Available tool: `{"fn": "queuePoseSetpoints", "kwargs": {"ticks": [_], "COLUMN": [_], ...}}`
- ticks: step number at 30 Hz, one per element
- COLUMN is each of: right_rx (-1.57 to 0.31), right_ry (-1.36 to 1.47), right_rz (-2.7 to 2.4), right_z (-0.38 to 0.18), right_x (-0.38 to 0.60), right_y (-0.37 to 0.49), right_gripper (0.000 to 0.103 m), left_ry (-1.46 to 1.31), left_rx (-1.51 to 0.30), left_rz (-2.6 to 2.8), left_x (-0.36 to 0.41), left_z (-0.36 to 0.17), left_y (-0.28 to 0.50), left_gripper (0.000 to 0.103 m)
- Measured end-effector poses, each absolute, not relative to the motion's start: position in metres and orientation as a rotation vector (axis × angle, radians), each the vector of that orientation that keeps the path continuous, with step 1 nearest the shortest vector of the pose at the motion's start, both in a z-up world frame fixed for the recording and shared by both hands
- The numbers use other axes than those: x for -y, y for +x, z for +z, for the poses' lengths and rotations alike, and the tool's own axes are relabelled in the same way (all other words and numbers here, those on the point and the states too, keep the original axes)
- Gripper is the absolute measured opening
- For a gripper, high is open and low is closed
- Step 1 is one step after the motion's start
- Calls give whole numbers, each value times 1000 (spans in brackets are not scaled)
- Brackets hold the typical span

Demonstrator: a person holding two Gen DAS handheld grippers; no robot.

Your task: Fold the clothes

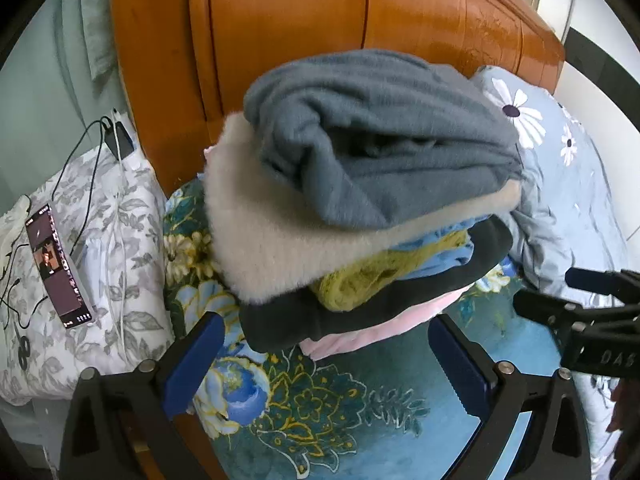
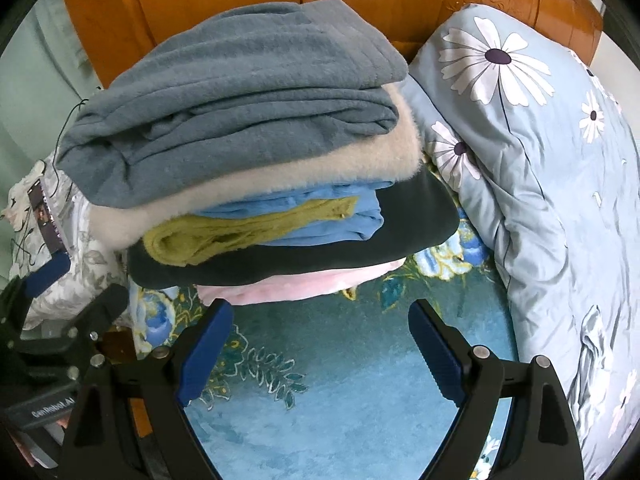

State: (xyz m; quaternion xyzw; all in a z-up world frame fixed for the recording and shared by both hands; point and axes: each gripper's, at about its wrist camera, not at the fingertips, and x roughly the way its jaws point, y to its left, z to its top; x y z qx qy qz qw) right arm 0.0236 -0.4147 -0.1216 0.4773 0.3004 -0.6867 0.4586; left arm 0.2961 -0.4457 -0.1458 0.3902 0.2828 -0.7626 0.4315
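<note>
Both pairs of jaws stand wide apart with nothing between them: the left gripper [image 1: 326,350] and the right gripper [image 2: 320,338] each point down at the teal flowered bedspread [image 2: 340,380], their blue pads [image 2: 206,354] clear of any cloth.

In the left wrist view, at 9 o'clock, a phone [image 1: 58,266] with its screen lit lies on a grey leaf-print pillow [image 1: 104,240], with black cables [image 1: 76,168] and a dark charger [image 1: 120,140] by it. At the centre sits the stack [image 1: 360,184] of folded clothes, just ahead of the left jaws. From the top it runs: grey-blue sweater [image 1: 380,132], cream fleece [image 1: 260,240], blue piece [image 1: 448,248], olive knit [image 1: 360,280], black piece [image 1: 360,312], pink piece [image 1: 360,340]. Behind it, at 12 o'clock, rises the orange wooden headboard [image 1: 280,20]. At 3 o'clock the right gripper's black fingers show at the frame's edge, and a pale-blue daisy quilt [image 1: 552,200] lies beside the stack.

In the right wrist view the left gripper [image 2: 60,304] shows at 8 o'clock. The stack [image 2: 260,160] fills the centre, its pink bottom edge just above the right jaws. The quilt [image 2: 540,160] runs from 1 to 4 o'clock, touching the stack's right side.
</note>
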Motion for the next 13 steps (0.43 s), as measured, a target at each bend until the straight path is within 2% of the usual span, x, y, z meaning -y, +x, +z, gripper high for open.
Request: {"fn": "queuePoseSetpoints", "kwargs": {"ticks": [13], "right_rx": [-736], "right_ry": [1099], "right_rz": [-1699], "right_z": [-136], "right_x": [410], "right_y": [18], "right_gripper": [90], "left_ry": [935], "left_rx": [-705], "left_rz": [-1864], "left_x": [448], "left_z": [-171], "left_y": [294], "left_gripper": [103]}}
